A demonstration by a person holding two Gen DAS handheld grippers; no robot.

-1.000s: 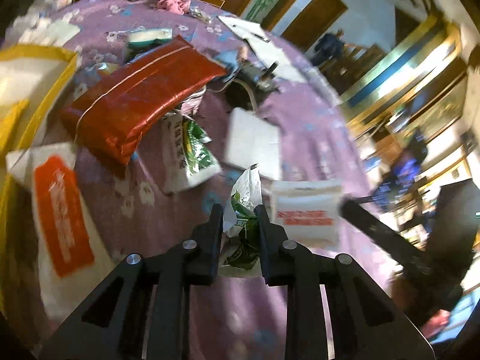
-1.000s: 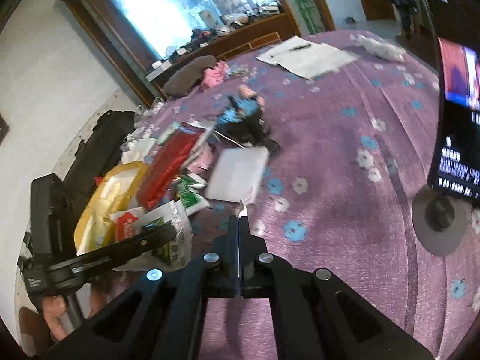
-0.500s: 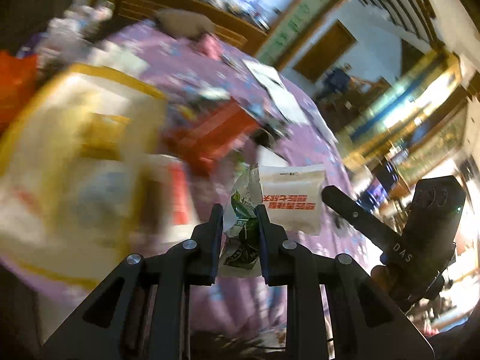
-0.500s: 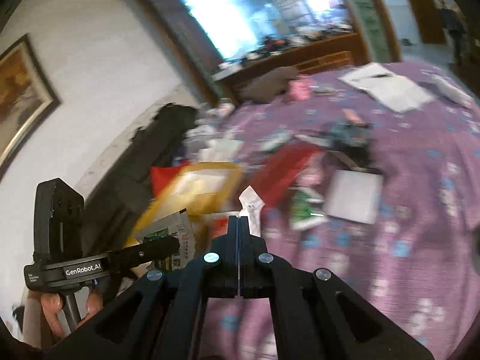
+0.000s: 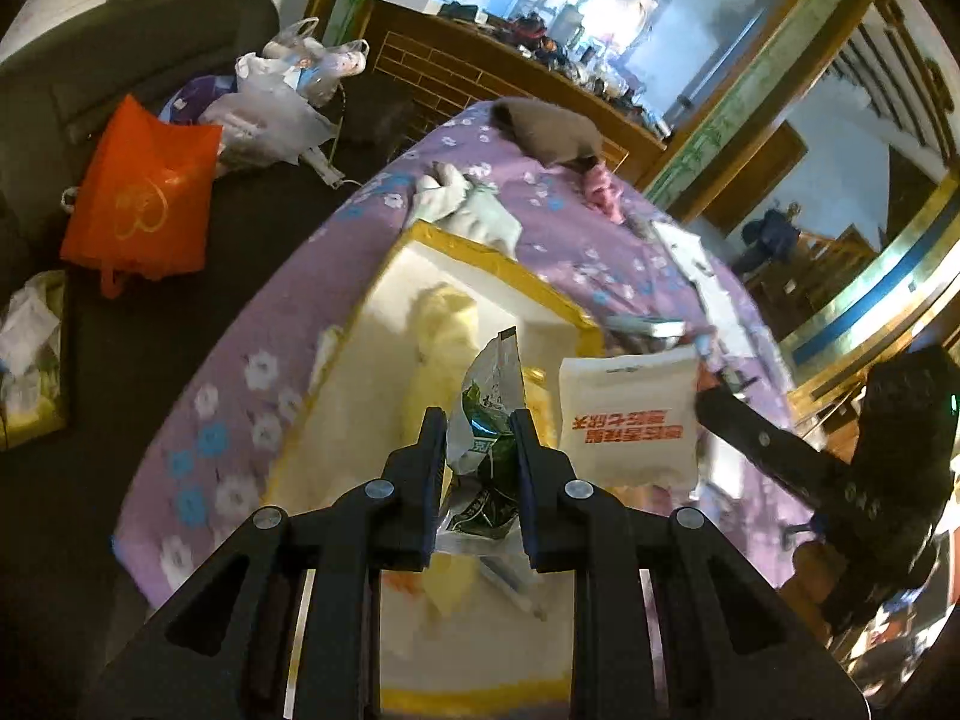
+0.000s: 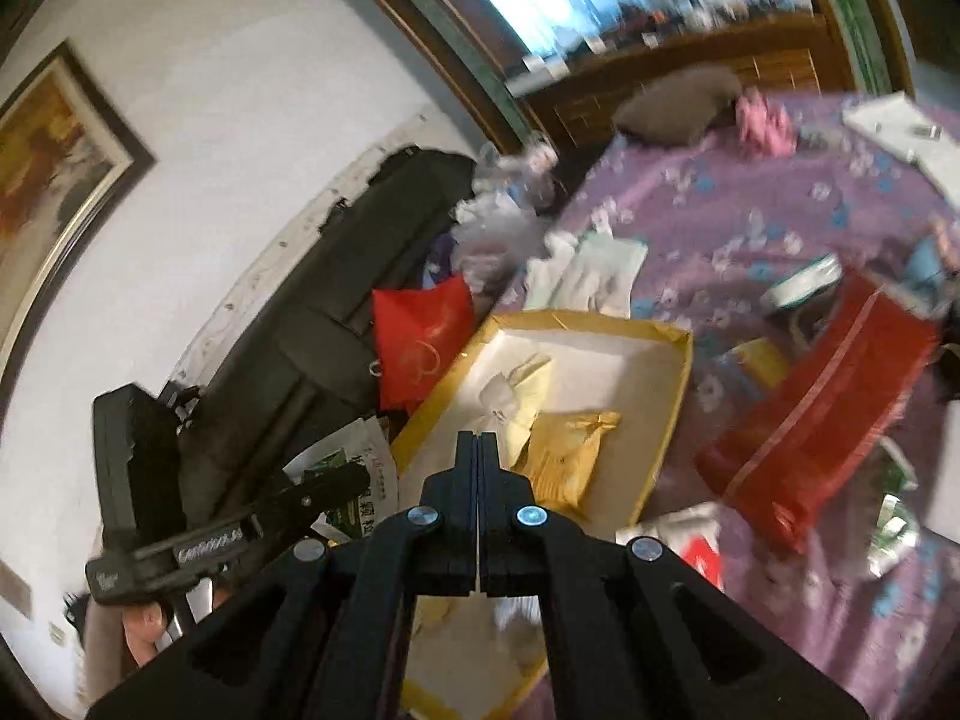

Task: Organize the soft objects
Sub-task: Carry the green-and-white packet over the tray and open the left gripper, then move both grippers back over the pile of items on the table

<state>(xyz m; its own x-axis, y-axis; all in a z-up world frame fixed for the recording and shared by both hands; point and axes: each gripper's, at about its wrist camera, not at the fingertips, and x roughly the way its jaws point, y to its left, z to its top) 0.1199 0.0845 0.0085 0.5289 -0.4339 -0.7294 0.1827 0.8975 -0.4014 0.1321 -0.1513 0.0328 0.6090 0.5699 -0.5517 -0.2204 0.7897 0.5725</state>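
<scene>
My left gripper [image 5: 478, 429] is shut on a green and white snack packet [image 5: 487, 420] and holds it above a yellow-rimmed open box [image 5: 480, 252] on the purple flowered table. My right gripper [image 6: 478, 450] is shut on a white packet with orange print [image 5: 630, 417], which the left wrist view shows hanging over the box's right side. In the right wrist view the packet is hidden behind the closed fingers. The box [image 6: 681, 372] holds yellow and gold packets [image 6: 567, 456]. The left gripper [image 6: 336, 489] with its packet also shows at lower left there.
A long red packet [image 6: 822, 408] and more small packets lie on the table right of the box. White cloths [image 5: 468, 204], a grey cushion [image 5: 552, 132] and a pink item [image 5: 603, 189] lie farther back. A dark sofa with an orange bag [image 5: 141, 204] stands left of the table.
Both grippers swung left with their packets, from over the cluttered middle of the table to over the yellow-rimmed box. Both stayed shut.
</scene>
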